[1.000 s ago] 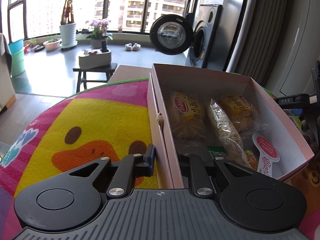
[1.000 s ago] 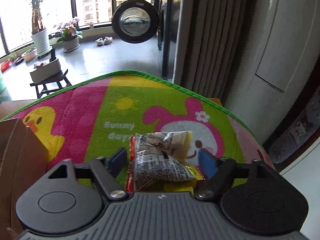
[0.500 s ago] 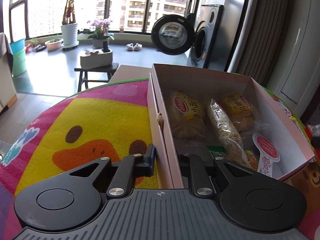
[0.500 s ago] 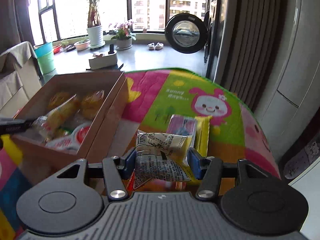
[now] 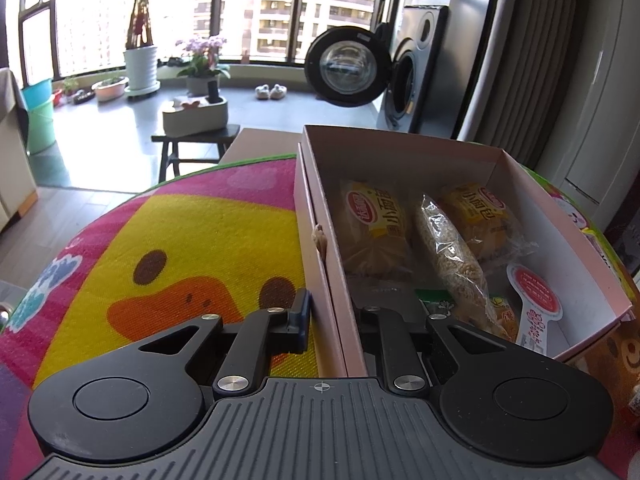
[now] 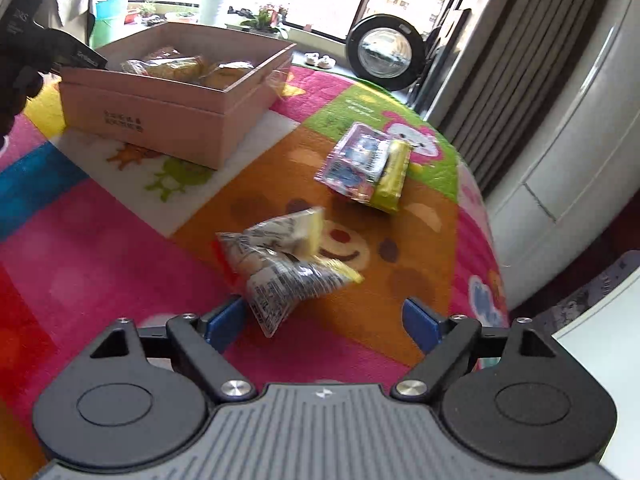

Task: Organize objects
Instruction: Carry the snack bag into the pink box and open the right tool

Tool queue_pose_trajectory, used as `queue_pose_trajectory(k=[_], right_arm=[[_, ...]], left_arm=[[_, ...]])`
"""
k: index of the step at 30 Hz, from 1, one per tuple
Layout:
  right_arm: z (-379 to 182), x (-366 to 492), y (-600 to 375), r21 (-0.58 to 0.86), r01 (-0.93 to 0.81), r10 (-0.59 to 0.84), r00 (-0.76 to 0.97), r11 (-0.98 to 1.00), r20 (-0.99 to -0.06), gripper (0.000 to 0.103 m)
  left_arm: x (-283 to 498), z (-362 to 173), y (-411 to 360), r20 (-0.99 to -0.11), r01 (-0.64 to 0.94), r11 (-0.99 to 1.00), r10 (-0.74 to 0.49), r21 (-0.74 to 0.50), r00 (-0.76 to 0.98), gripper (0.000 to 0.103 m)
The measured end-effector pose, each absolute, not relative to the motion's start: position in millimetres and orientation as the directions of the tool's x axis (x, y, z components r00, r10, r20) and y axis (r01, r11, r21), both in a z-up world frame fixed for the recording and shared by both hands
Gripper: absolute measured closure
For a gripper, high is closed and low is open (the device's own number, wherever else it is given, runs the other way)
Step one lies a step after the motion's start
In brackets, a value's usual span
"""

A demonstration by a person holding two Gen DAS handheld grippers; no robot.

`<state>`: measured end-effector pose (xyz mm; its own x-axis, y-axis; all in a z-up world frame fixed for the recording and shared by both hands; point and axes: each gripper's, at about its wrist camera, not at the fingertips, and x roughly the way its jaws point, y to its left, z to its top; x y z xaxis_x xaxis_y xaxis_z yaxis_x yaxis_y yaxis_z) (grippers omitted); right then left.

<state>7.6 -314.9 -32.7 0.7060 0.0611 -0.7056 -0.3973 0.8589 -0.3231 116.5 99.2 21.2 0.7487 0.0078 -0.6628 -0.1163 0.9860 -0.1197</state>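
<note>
The left claw (image 5: pixel 327 322) is pinched on the near left wall of the pink cardboard box (image 5: pixel 320 216), one blue-padded finger outside the wall and the other inside the box. Inside, in the left wrist view, lie two yellow-labelled small bread packets (image 5: pixel 374 228) side by side at about 12 o'clock from the claw, a clear bag of grain-coloured puffed snack (image 5: pixel 452 264) lying lengthwise between them, and a white packet with a red round label (image 5: pixel 534 304) against the right wall at about 2 o'clock. The box sits on a surface covered by a bright cartoon mat (image 5: pixel 172 248) with a yellow duck print. In the right wrist view the right claw (image 6: pixel 328 320) is spread wide, its blue pads well apart, and a crinkled silver-and-yellow snack packet (image 6: pixel 280 264) sits just ahead of it at 12 o'clock, nearer the left pad — blurred, so whether it rests on the mat or is in the air I cannot tell. Further out at about 1 o'clock a purple-blue packet (image 6: pixel 356 162) lies on the mat touching a yellow packet (image 6: pixel 392 178) beside it. The box stands at 10 o'clock in this view, well apart from the loose packets, with a gloved hand (image 6: pixel 16 80) at its far left corner.
</note>
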Motion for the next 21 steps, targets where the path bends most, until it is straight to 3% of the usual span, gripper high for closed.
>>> queue_pose_trajectory(k=[2, 3, 6, 8, 16, 18, 20, 21], right_arm=[[-34.4, 5.6, -322.5, -0.396, -0.329, -0.024, 0.743, 0.857, -0.669, 0.015], [-31.8, 6.4, -330.7, -0.359, -0.313, -0.015, 0.735, 0.879, -0.678, 0.015], [-18.7, 11.2, -350.3, -0.075, -0.327, 0.171, 0.661, 0.942, -0.731, 0.015], [-14.2, 14.2, -350.0, 0.014, -0.335, 0.243, 0.653, 0.942, -0.717, 0.015], [-28.4, 39.3, -309.5, 0.048, -0.356, 0.277, 0.625, 0.933, -0.730, 0.015], [-35.2, 41.9, -299.9, 0.028, -0.363, 0.264, 0.620, 0.931, -0.739, 0.026], [-33.7, 38.2, -293.9, 0.000, -0.386, 0.262, 0.626, 0.922, -0.735, 0.048], [-31.2, 36.1, -292.9, 0.003, -0.397, 0.270, 0.618, 0.918, -0.738, 0.049]], left_arm=[[116.4, 21.2, 99.2, -0.662, -0.118, 0.986, 0.008, -0.122, 0.749, 0.086], [116.0, 21.6, 99.6, -0.662, -0.120, 0.985, 0.008, -0.124, 0.750, 0.086], [116.2, 21.4, 99.1, -0.661, -0.120, 0.985, 0.008, -0.124, 0.750, 0.086], [116.2, 21.4, 99.5, -0.661, -0.120, 0.985, 0.009, -0.123, 0.750, 0.086], [113.7, 21.8, 99.4, -0.663, -0.121, 0.986, 0.015, -0.115, 0.749, 0.086], [113.3, 21.5, 99.7, -0.661, -0.119, 0.986, 0.012, -0.116, 0.750, 0.086], [113.4, 21.1, 100.1, -0.658, -0.118, 0.986, 0.011, -0.119, 0.753, 0.086], [113.3, 20.9, 100.1, -0.657, -0.118, 0.986, 0.011, -0.119, 0.754, 0.086]])
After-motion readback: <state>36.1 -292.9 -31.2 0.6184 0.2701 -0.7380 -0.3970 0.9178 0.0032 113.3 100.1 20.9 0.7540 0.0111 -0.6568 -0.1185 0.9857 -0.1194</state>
